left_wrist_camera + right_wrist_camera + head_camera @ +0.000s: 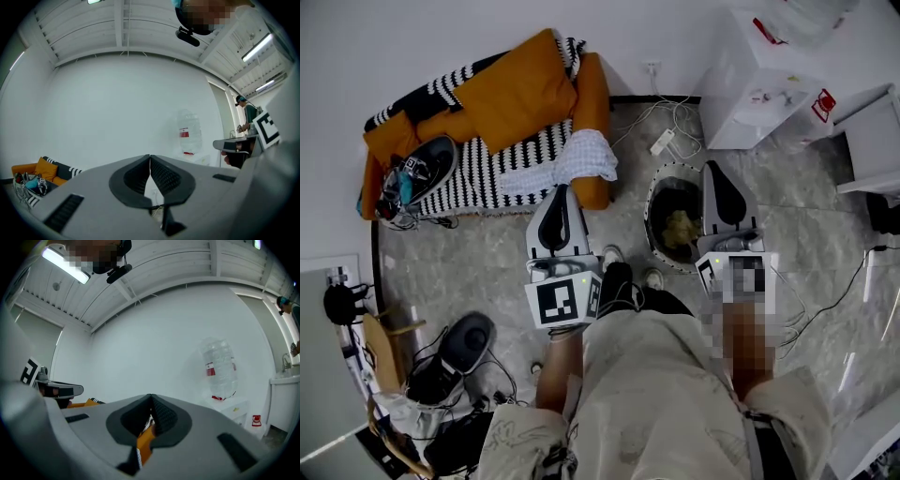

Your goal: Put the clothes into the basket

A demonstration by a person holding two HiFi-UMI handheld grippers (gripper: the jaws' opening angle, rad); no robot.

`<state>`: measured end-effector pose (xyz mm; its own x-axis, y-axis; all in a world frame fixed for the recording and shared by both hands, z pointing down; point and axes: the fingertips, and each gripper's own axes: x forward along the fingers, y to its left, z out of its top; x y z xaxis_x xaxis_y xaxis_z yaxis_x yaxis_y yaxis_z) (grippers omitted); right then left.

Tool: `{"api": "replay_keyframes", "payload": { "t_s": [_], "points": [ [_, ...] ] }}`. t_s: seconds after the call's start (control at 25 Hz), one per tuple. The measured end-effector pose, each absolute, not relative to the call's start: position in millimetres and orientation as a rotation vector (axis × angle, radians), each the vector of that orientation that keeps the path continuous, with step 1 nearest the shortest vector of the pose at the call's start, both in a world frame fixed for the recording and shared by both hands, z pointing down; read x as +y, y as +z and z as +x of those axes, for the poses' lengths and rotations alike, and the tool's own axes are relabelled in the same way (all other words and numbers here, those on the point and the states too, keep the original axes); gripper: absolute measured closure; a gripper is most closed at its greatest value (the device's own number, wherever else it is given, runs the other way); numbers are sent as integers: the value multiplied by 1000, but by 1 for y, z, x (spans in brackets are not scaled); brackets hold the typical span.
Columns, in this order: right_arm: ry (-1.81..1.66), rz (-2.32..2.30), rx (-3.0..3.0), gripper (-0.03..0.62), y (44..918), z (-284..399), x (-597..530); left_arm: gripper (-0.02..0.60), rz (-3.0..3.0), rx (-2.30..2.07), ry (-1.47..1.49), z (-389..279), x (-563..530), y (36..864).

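Left gripper point(150, 159): smooth grey shell with ribbed black pads. The jaws are closed tip to tip with nothing between them.
Right gripper point(151, 398): same build. The jaws meet at the tips and grip nothing; the orange in the gap below the tips is the sofa beyond.
Marker cubes: two, one on each gripper, white with black squares.
Clothes: two pieces can be seen.
Checked cloth point(572, 159): pale, soft and crumpled. It is draped over the sofa arm, just ahead of the left gripper's point(563, 190) tips and apart from them.
Tan cloth point(680, 228): a bunched, fuzzy-looking lump lying inside the basket.
Basket point(654, 199): one, round, with dark walls and a speckled rim. It stands on the floor between the two grippers, and the right gripper point(711, 167) overlaps its right side from above. It holds only the tan cloth.
Sofa point(592, 94): orange upholstery and plump orange cushions, with a black-and-white striped throw over the seat. It is ahead and to the left of the left gripper.
Floor point(487, 272): glossy grey stone-pattern tiles.
Dark oval devices: two, with tangled cables. One point(427, 167) is on the sofa seat, far left of the left gripper. One point(459, 345) is on the floor, behind and to its left.
Water bottle point(219, 369): one, clear ribbed plastic with a red label, set on a white boxy dispenser point(759, 84) ahead and to the right of the right gripper.
Power strip point(663, 142): one, white, on the floor ahead of the basket, with cables trailing from it.
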<state>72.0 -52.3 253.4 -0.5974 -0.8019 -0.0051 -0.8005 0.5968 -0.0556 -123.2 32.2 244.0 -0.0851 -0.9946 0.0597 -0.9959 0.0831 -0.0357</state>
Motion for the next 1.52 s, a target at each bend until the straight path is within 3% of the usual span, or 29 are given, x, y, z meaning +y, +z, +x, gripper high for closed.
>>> {"api": "replay_keyframes", "payload": {
  "t_s": [0.56,1.04,1.12,1.44,1.52],
  "points": [
    [-178,-1439,2922,606,328,-20,-129,577,2070,-2112,275,-196,-64,357],
    [-370,-1514,3035,606,425,-84,-173,573,1901,-1879,514,-253,-125,527],
    [-401,-1528,3044,606,440,-90,-177,495,1861,-1836,549,-261,-132,558],
    [-521,-1557,3098,606,499,-112,-189,300,1710,-1639,719,-284,-150,678],
    [-545,-1560,3107,606,509,-116,-190,275,1683,-1587,738,-287,-151,701]
  ]
}}
